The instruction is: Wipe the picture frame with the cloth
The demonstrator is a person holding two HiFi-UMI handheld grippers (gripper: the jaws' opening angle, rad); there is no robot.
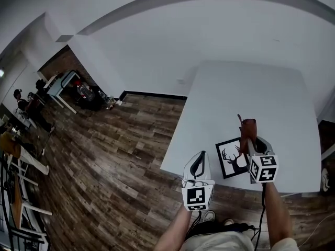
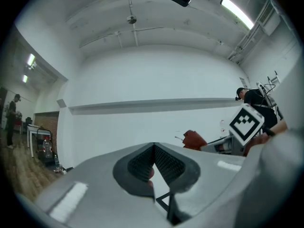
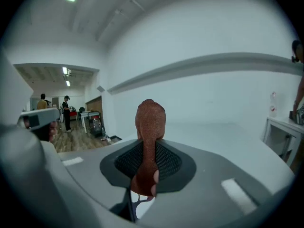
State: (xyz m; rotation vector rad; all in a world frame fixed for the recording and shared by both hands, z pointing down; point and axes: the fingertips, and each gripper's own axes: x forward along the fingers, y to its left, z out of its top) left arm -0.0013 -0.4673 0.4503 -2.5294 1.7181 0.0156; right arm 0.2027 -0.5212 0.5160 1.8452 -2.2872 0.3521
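The picture frame [image 1: 230, 157], black-edged with a deer silhouette, lies flat near the front edge of the white table [image 1: 251, 98]. A brown cloth [image 1: 247, 129] sticks up from my right gripper [image 1: 247, 141], which hovers over the frame's right side and is shut on it. In the right gripper view the cloth [image 3: 149, 127] is pinched between the jaws, with the deer print [image 3: 140, 201] just below. My left gripper [image 1: 201, 156] hangs at the table's front edge, left of the frame, shut and empty. In the left gripper view [image 2: 154, 148] a frame corner [image 2: 163, 201] shows under the jaws.
Wooden floor [image 1: 115, 150] lies left of and in front of the table. A white wall [image 1: 157, 51] runs behind. Desks, chairs and people [image 1: 31, 103] are far off at the left. A person [image 2: 251, 99] stands at the right in the left gripper view.
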